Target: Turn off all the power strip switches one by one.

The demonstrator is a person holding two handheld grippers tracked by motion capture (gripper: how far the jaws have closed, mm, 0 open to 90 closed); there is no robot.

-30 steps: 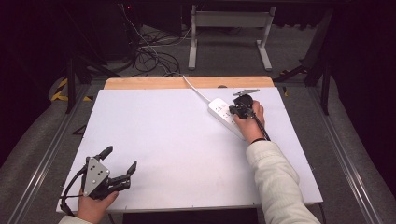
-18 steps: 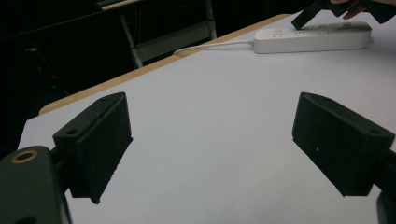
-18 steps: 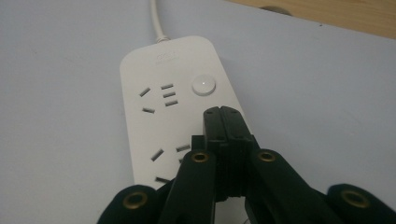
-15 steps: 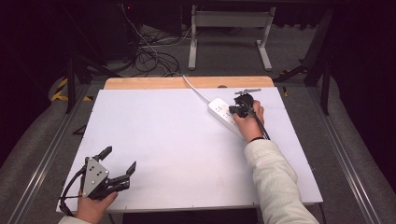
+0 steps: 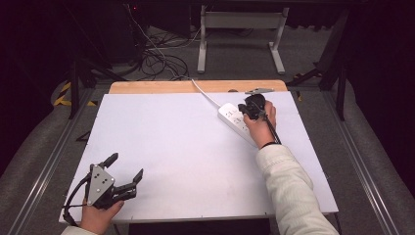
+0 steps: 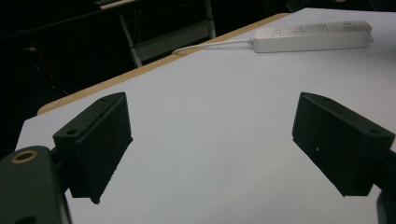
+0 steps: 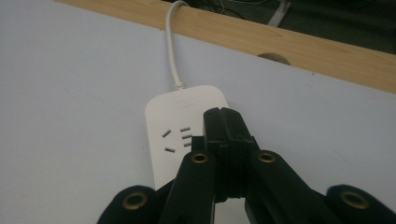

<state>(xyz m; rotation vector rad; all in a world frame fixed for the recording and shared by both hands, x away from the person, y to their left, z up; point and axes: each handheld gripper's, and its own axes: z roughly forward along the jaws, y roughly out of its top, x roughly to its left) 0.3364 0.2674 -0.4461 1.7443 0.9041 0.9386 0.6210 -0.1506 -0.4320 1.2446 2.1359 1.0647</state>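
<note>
At about seven o'clock on the bench (image 5: 195, 156), whose top is a smooth, matte white sheet edged at the far side by a strip of pale wood, the left gripper (image 5: 123, 172) is held in a hand. Its two black, blocky fingers (image 6: 98, 140) are spread wide, with nothing between them; in the left gripper view their flat inner pads look slightly rough against the bare white surface.

Toward one o'clock, a white plastic power strip (image 5: 234, 120) is laid flat on the sheet, long and rectangular with rounded corners, its sockets facing up. A round white cord (image 5: 204, 94) is led from its far end toward twelve o'clock, over the wooden edge.

Right at the strip, the right gripper (image 5: 248, 106) is held by a hand in a pale ribbed sleeve (image 5: 288, 186). Its fingers are pressed fully together, gripping nothing, and their joined tips are seen poised over the socket end of the strip (image 7: 180, 135); whether it is touched cannot be told.
</note>
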